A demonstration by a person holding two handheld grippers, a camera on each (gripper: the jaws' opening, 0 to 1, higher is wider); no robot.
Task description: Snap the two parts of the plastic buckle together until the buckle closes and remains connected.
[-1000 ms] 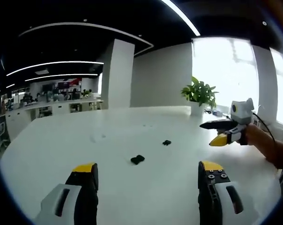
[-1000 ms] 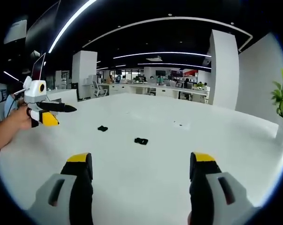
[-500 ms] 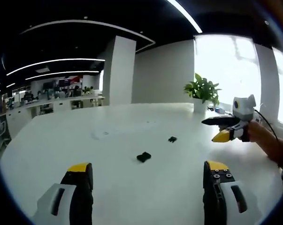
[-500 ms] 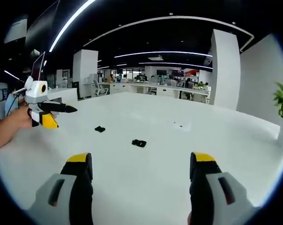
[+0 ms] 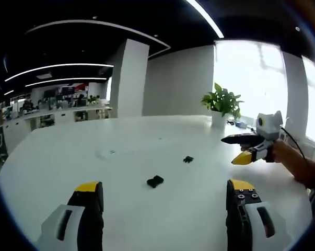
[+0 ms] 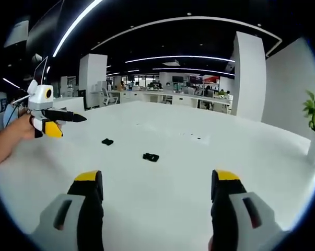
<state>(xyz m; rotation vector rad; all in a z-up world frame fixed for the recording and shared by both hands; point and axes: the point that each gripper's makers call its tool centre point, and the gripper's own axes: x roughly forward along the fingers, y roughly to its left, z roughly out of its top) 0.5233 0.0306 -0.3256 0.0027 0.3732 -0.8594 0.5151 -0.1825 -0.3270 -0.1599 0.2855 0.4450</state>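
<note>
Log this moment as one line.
left gripper open | right gripper open | buckle halves apart on table | nothing held

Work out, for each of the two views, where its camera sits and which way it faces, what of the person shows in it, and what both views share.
Left gripper view: rides the left gripper, jaws apart, facing across the white table toward a potted plant; the right gripper and a forearm enter from the right.
Right gripper view: rides the right gripper, jaws apart, facing the office beyond the table; the left gripper and a hand enter from the left.
Shared: the two black buckle parts, nearer part and farther part, lying apart.
</note>
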